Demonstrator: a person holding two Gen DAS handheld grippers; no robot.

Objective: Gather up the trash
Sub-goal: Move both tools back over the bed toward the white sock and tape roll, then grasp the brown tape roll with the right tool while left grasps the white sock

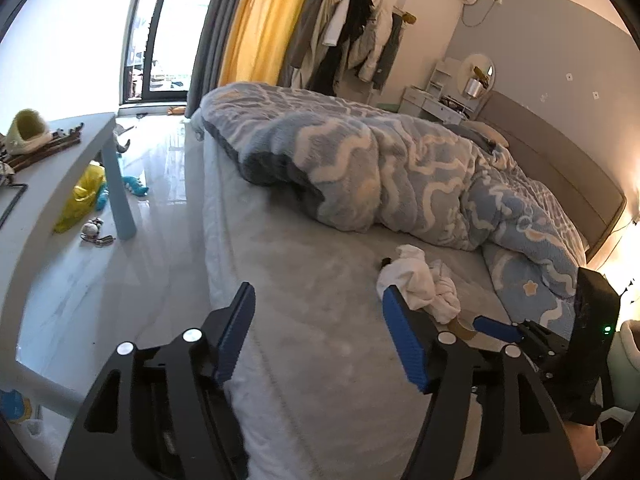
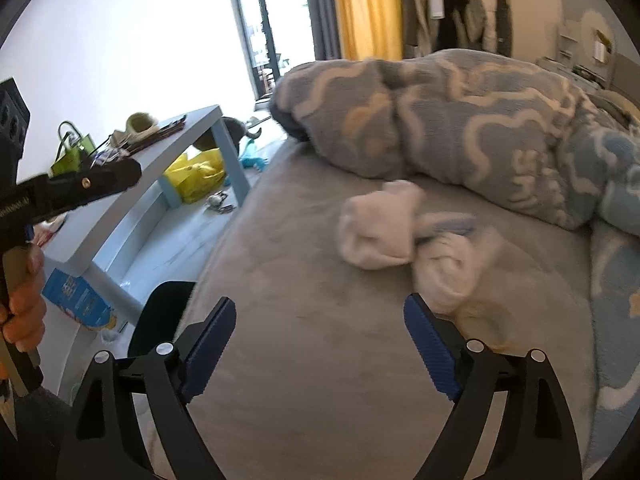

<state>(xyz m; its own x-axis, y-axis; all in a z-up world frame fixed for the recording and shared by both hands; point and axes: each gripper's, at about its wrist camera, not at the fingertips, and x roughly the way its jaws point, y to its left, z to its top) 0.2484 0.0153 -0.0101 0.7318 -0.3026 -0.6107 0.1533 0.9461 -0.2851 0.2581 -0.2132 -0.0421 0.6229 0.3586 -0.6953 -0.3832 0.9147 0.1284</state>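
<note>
Tissues (image 2: 384, 228) ahead of open R gripper (image 2: 320, 344).

Premises: a lived-in bedroom in a private home. A bed (image 1: 320, 280) with a padded grey headboard (image 1: 560, 160) carries a rumpled blue-and-white fleece blanket (image 1: 400, 160). Coats and shirts (image 1: 352, 32) hang on a rail by yellow curtains (image 1: 264, 20) and a tall glazed door (image 1: 160, 40). A white vanity with a round mirror (image 1: 478, 74) stands in the corner. Toys and a yellow bag (image 1: 82, 196) lie under a pale blue table (image 1: 60, 184) on the glossy floor (image 1: 160, 184).
</note>
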